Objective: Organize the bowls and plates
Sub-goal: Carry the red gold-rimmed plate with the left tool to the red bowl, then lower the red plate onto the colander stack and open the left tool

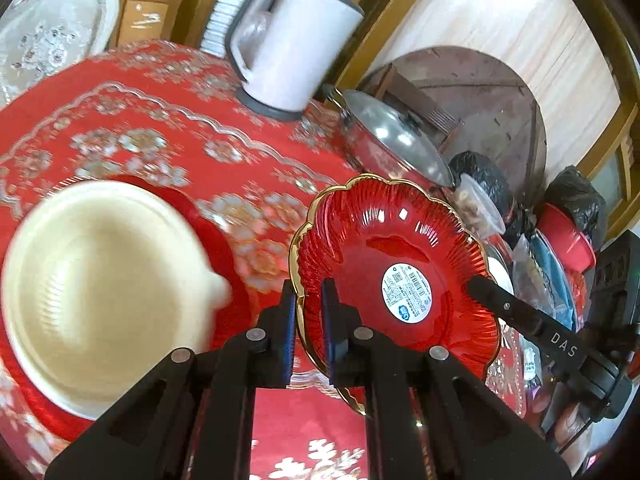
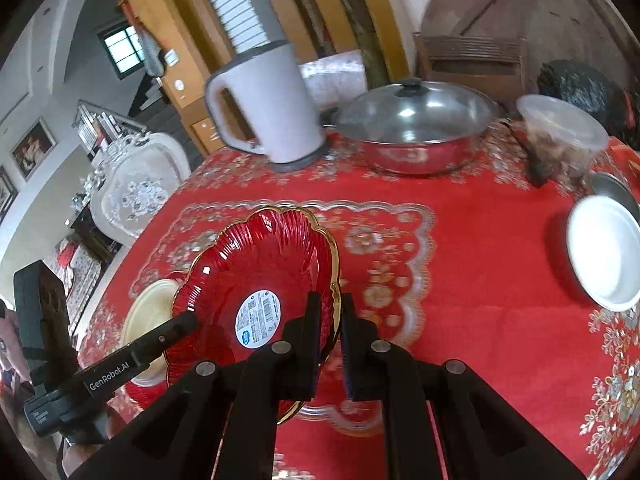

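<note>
Red scalloped plate (image 1: 400, 264), gold-rimmed, white label sticker at centre, was held tilted above the red tablecloth (image 2: 480, 280) by both tools. Left gripper (image 1: 310, 320): jaws nearly closed, clamped on the plate's left rim. Right gripper (image 2: 330, 336): jaws nearly closed, clamped on the opposite, right rim. Cream bowl (image 1: 100, 288) sat to the left of the plate, resting on a red plate (image 1: 236, 276); blurred in the left wrist view. White bowl (image 2: 604, 252) lay at the table's right edge. White kettle (image 2: 264, 112) and lidded steel pot (image 2: 412, 128) stood at the far side.
</note>
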`<state>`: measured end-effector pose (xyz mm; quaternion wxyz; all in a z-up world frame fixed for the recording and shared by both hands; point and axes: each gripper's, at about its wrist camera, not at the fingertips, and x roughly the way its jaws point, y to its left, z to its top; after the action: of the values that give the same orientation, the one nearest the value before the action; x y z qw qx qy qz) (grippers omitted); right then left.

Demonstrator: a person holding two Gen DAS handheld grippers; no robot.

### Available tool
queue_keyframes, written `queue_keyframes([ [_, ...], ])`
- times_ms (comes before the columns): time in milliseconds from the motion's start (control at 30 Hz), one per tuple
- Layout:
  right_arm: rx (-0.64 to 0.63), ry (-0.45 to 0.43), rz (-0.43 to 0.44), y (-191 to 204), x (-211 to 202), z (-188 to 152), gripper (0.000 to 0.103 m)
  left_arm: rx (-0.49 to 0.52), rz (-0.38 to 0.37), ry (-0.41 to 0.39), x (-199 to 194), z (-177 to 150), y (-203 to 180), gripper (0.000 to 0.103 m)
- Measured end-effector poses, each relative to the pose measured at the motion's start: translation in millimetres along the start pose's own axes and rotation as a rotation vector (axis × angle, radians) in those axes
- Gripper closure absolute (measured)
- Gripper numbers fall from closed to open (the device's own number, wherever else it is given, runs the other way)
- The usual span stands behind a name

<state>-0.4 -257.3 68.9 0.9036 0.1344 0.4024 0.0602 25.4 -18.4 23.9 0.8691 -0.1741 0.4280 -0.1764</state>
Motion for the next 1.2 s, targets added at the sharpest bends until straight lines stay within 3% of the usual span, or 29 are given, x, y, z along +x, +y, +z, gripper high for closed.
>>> queue_keyframes([
  [300, -0.085, -0.001, 0.090, 80.4, 16.2, 3.5, 0.093, 0.015, 0.102, -0.111, -61.7, 19.5, 52.3, 0.094],
  [533, -0.105, 0.030, 0.164, 121.1, 37.3, -5.2, 0.092, -0.025, 0.152, -0.138, -81.1, 18.0, 91.6, 0.094],
  [833, -0.107, 0.119, 0.205, 138.9, 79.2, -28.9, 0.092, -0.089, 0.210, -0.105, -73.8, 3.2, 132.0, 0.094],
  [1200, -0.097, 0.146, 0.201, 138.3, 91.8, -36.3, 0.092, -0.106, 0.224, -0.074, -56.3, -0.6, 143.5, 0.094],
])
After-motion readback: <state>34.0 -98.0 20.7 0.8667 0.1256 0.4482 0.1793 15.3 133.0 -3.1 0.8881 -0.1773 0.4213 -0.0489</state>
